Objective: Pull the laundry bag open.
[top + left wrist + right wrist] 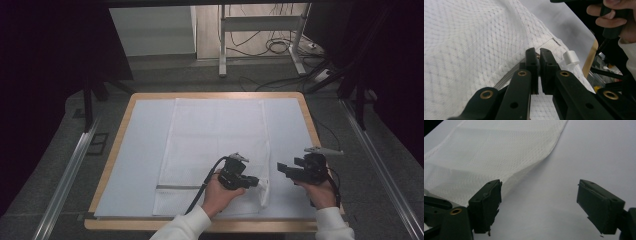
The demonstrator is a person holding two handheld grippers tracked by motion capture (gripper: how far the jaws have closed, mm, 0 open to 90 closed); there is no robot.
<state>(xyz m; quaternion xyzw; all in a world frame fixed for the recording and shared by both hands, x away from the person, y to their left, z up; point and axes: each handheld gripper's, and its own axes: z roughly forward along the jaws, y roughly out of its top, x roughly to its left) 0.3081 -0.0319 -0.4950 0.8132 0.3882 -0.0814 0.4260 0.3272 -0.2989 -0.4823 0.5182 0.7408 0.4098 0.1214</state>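
Left gripper view: left gripper (539,58) pinching mesh cloth (474,45), right gripper (539,195) spread.

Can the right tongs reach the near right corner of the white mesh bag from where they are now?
Probably yes. The right tongs are open beside the mesh bag, with bare mat between them. The left tongs already pinch that edge, so room there is tight.

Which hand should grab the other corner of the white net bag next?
The right, probably. The right tool is open and free, hovering just beside the bag's near right edge. The left tool is already shut on the bag's near edge, close to the zipper, so it is busy.
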